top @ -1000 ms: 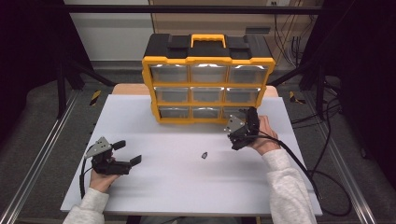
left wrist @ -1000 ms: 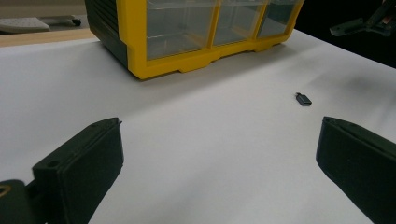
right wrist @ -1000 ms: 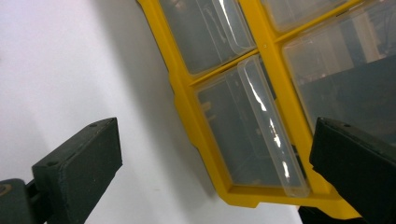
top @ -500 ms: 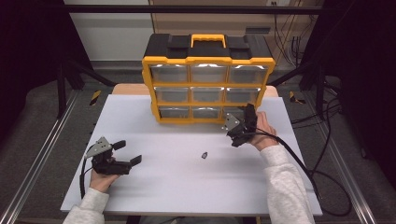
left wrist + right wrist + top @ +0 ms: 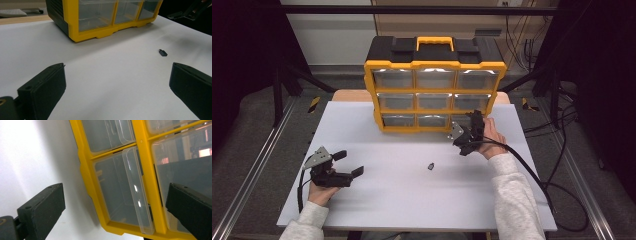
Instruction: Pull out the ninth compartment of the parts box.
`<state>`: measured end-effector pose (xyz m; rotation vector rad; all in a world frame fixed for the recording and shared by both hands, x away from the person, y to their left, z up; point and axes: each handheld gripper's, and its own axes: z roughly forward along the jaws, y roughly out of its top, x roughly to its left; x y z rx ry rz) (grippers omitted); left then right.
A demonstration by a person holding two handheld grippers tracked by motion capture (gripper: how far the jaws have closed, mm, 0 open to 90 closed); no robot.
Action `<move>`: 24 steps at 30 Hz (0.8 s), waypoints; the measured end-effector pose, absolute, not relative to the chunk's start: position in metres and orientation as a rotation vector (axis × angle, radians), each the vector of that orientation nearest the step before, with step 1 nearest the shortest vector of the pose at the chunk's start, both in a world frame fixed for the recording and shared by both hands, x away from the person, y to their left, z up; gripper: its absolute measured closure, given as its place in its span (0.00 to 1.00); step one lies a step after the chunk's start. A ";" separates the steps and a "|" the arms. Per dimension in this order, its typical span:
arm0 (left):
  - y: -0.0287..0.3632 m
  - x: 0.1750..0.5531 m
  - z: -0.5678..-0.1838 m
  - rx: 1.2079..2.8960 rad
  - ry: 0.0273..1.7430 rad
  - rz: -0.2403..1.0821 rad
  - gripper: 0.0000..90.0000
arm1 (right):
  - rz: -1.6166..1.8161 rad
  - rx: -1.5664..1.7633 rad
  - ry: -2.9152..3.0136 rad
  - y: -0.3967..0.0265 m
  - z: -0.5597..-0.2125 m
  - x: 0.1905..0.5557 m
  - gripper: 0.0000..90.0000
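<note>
The right gripper (image 5: 460, 131), jaws spread wide, has swung in against the bottom-right drawer (image 5: 120, 195) of the yellow organizer (image 5: 434, 95), apparently to pull it, while the left gripper (image 5: 349, 164) is waiting released, well left of the small black piece (image 5: 430, 165) lying before that cabinet.

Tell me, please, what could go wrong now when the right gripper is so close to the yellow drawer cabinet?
The right gripper, jaws open and tilted, faces a bottom-row clear drawer; its smooth pull lip may slip from the jaws. The yellow cabinet stands free on the white table, so a hard pull could drag or tip it. The small black part lies loose nearby and could be knocked away.
</note>
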<state>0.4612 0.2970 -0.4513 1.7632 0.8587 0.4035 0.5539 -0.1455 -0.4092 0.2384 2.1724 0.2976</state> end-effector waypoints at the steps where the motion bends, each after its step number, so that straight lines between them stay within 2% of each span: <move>1: 0.297 0.461 -0.451 1.763 0.859 0.404 0.00 | 0.298 0.238 2.172 -0.145 -0.409 0.554 0.03; 24: 0.297 0.462 -0.452 1.766 0.858 0.405 0.00 | 0.171 0.190 2.105 -0.140 -0.429 0.564 0.02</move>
